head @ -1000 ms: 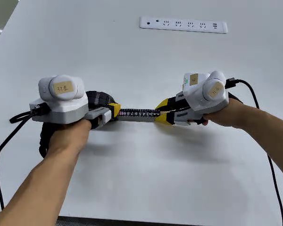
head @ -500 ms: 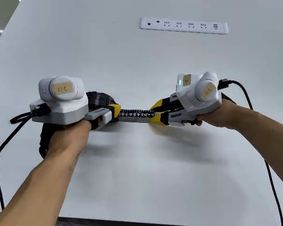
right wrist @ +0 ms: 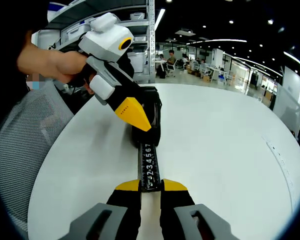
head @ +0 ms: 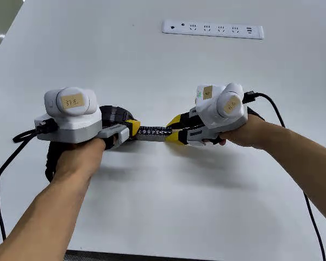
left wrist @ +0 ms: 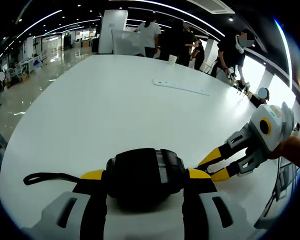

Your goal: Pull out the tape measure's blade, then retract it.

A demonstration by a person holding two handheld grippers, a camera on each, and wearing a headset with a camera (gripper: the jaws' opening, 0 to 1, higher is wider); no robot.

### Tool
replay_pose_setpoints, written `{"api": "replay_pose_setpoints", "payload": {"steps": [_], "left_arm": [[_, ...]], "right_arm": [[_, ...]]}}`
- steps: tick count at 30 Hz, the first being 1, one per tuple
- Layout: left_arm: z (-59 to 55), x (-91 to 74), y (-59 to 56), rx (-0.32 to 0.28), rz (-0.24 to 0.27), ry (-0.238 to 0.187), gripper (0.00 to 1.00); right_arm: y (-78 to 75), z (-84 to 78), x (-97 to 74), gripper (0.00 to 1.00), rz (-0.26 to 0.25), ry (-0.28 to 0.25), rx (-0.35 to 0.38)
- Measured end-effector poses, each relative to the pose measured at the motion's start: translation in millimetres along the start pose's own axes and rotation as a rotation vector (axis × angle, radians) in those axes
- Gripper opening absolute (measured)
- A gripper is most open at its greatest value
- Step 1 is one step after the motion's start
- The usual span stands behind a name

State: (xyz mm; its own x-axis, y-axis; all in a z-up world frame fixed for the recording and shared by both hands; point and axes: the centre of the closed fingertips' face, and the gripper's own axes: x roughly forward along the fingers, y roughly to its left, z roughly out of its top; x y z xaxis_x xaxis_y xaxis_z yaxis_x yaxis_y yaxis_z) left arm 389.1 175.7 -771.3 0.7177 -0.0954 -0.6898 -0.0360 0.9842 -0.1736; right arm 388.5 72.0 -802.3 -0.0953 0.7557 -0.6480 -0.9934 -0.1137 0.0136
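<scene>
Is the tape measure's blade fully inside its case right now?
No, a short numbered stretch of blade spans from the case to the right gripper, whose jaws are closed on its end.

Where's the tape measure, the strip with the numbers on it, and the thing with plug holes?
tape measure [left wrist: 145, 172]: left gripper view, on its black case.
blade [right wrist: 148, 167]: right gripper view, on the printed numbers.
power strip [head: 213, 29]: head view, on the middle of its white top.

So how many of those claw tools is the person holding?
2. The left gripper clamps the tape measure's case; the right gripper pinches the blade beside it.
</scene>
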Motion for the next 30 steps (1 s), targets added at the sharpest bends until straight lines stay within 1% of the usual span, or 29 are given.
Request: {"api": "replay_pose_setpoints", "payload": {"steps": [5,17,30], "left_arm": [[0.1,-0.1,0.4,-0.001,-0.003,0.000,0.56],[-0.3,-1.0,0.4,-0.007,-0.008,0.001,0.56],[-0.3,-1.0,0.5,-0.008,-0.012,0.005,0.56]], "right_arm": [[-0.3,4.3,6.1,0.11,0.001,-0.005,-0.002],[4.1,17.9,18.0,0.11,0.005,-0.012,-0.008],[4.8,27.9,30.5,0.12,0.012,-0.024,-0.006]]}}
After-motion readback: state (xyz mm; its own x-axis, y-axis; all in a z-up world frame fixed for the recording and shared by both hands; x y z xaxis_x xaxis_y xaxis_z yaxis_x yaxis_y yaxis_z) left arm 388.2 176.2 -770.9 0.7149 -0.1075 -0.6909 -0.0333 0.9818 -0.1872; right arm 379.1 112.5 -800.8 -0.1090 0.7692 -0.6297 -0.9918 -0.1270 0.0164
